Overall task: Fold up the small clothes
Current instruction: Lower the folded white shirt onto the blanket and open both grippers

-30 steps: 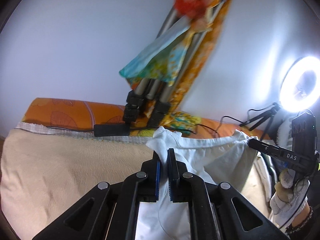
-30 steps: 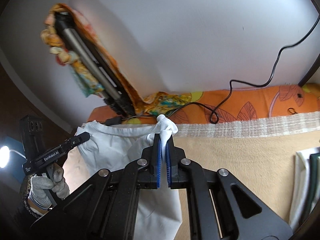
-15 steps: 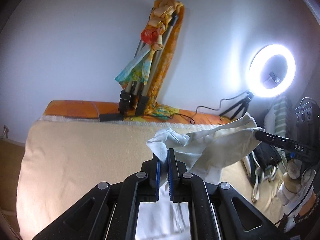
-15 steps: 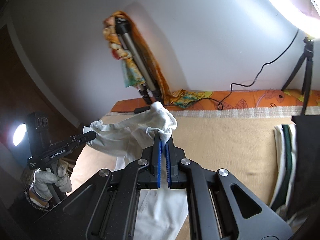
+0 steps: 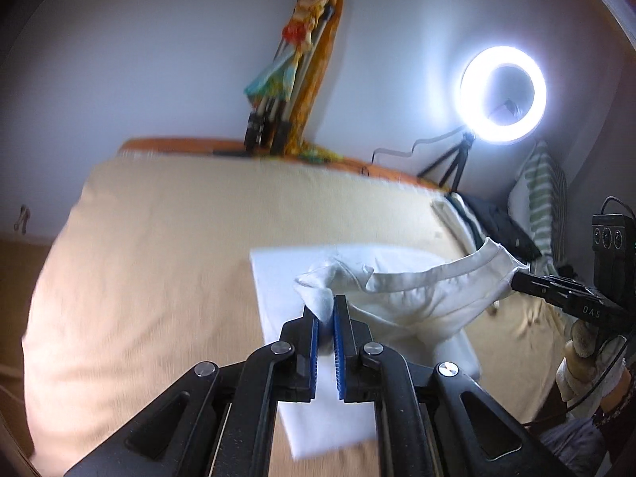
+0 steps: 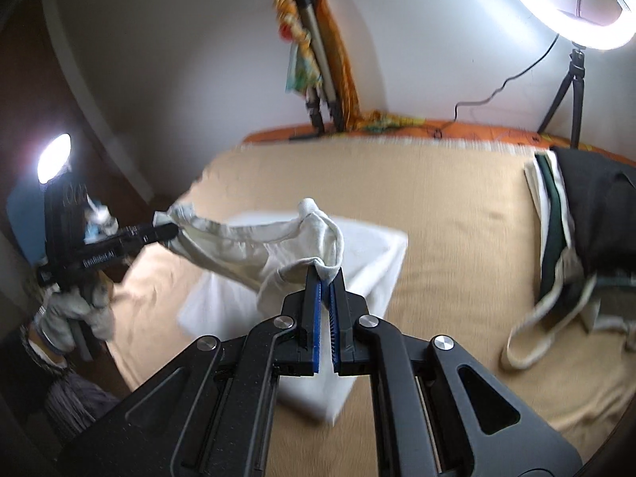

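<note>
**White garment stretched above the bed**

Beige bedding covers the bed under a white wall. At left, the left gripper has its jaws clenched on one corner of the white garment. The cloth hangs stretched just above the bed, across to the right gripper, whose jaws grasp the other corner. A ring light glows at far right.
</note>
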A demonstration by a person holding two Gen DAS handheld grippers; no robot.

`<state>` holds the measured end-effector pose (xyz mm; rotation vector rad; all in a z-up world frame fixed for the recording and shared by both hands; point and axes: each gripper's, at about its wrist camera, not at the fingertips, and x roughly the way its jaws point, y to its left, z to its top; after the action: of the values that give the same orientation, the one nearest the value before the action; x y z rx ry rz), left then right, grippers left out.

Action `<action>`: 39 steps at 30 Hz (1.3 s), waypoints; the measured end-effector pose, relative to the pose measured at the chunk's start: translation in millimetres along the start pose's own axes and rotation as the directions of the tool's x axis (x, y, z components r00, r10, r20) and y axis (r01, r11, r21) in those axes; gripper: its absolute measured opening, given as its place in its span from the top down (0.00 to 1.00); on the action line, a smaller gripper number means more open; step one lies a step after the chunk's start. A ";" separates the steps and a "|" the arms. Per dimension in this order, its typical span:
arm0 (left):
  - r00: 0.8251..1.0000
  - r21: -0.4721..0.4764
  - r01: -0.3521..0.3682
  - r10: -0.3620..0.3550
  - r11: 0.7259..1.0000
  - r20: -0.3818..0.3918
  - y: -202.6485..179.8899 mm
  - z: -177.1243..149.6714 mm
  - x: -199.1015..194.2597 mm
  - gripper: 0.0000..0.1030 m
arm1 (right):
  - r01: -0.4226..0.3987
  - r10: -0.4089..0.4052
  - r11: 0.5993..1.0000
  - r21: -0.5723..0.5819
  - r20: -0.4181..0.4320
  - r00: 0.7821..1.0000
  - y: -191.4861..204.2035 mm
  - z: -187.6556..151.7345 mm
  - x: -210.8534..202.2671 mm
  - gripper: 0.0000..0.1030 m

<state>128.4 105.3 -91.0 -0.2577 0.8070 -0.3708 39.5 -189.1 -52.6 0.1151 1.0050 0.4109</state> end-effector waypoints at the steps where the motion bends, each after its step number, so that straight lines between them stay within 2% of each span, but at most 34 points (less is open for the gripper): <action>1: 1.000 0.006 -0.006 0.006 1.000 -0.007 -0.4 -6.7 -0.9 0.96 | 0.016 -0.016 1.000 -0.020 -0.007 1.000 3.8 -8.2 0.7 0.95; 7: 0.998 0.114 -0.053 0.057 0.992 -0.029 -11.8 -40.8 -14.1 0.96 | 0.106 -0.107 0.988 -0.116 -0.002 0.994 14.9 -41.7 -6.2 0.95; 8: 0.997 0.135 -0.060 0.065 0.989 -0.036 -12.9 -46.5 -17.4 0.93 | 0.119 -0.121 0.983 -0.140 0.000 0.993 16.1 -45.6 -8.7 0.95; 13: 0.995 0.164 -0.059 0.072 0.985 -0.074 -6.8 -71.1 -36.6 0.91 | 0.148 -0.150 0.969 -0.197 0.006 0.989 13.6 -64.2 -30.2 0.95; 15: 0.995 0.143 -0.055 0.066 0.988 -0.073 -1.2 -75.0 -45.8 0.84 | 0.131 -0.133 0.978 -0.164 0.002 0.991 7.1 -66.4 -38.5 0.95; 17: 0.997 0.077 -0.036 0.041 0.996 -0.063 8.5 -75.5 -54.3 0.79 | 0.101 -0.102 0.990 -0.095 -0.008 0.995 -3.2 -66.9 -43.5 0.95; 18: 0.998 0.037 -0.028 0.030 0.999 -0.055 13.3 -73.6 -56.6 0.72 | 0.082 -0.083 0.995 -0.059 -0.014 0.996 -7.7 -66.5 -43.6 0.94; 19: 0.998 -0.007 -0.019 0.019 1.000 -0.053 18.7 -72.8 -57.5 0.68 | 0.054 -0.054 0.999 0.001 -0.028 0.998 -15.1 -66.0 -41.7 0.87; 20: 0.998 -0.063 -0.005 0.002 0.998 -0.057 25.4 -71.6 -55.9 0.65 | 0.034 -0.033 0.998 0.048 -0.038 0.999 -20.4 -65.8 -39.5 0.68; 22: 0.996 -0.153 0.025 -0.037 0.988 -0.078 34.6 -69.8 -48.6 0.64 | -0.006 0.012 0.988 0.157 -0.043 0.999 -31.8 -68.7 -34.7 0.40; 23: 0.994 -0.198 0.045 -0.064 0.979 -0.092 38.4 -69.7 -42.8 0.61 | -0.036 0.048 0.976 0.214 -0.050 0.998 -38.3 -70.3 -29.5 0.40; 24: 0.989 -0.249 0.072 -0.101 0.966 -0.106 42.7 -70.4 -34.9 0.57 | -0.063 0.083 0.964 0.259 -0.065 0.994 -43.5 -71.6 -23.2 0.40; 26: 0.982 -0.329 0.101 -0.148 0.939 -0.120 48.6 -72.6 -21.1 0.53 | -0.105 0.143 0.934 0.342 -0.087 0.986 -51.2 -75.2 -9.6 0.40; 29: 0.972 -0.419 0.126 -0.197 0.899 -0.130 53.9 -76.0 -5.8 0.56 | -0.139 0.203 0.896 0.422 -0.110 0.973 -57.1 -82.2 8.0 0.40; 30: 0.967 -0.433 0.140 -0.216 0.890 -0.133 53.3 -77.0 -1.3 0.64 | -0.156 0.227 0.883 0.443 -0.112 0.968 -57.7 -84.3 13.2 0.40; 31: 0.965 -0.434 0.144 -0.223 0.889 -0.137 51.9 -77.8 1.1 0.70 | -0.167 0.241 0.877 0.451 -0.110 0.964 -57.5 -84.9 15.9 0.45; 33: 0.964 -0.408 0.140 -0.219 0.902 -0.153 46.8 -77.3 4.4 0.89 | -0.194 0.270 0.869 0.455 -0.109 0.957 -54.6 -84.1 21.7 0.62; 35: 0.966 -0.375 0.123 -0.197 0.919 -0.166 41.1 -76.7 3.7 0.97 | -0.195 0.272 0.872 0.448 -0.114 0.955 -50.5 -82.8 24.7 0.91; 37: 0.967 -0.379 0.134 -0.204 0.916 -0.152 41.0 -75.6 -1.4 0.97 | -0.208 0.281 0.863 0.461 -0.095 0.955 -50.5 -81.6 21.1 0.93; 39: 0.965 -0.402 0.161 -0.229 0.901 -0.128 44.2 -74.3 -10.5 0.98 | -0.251 0.312 0.838 0.484 -0.049 0.949 -52.6 -79.8 11.1 0.94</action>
<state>76.5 143.5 -149.7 -0.6918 1.0284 -0.4242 -7.4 -240.6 -119.0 0.6969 1.2055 0.4378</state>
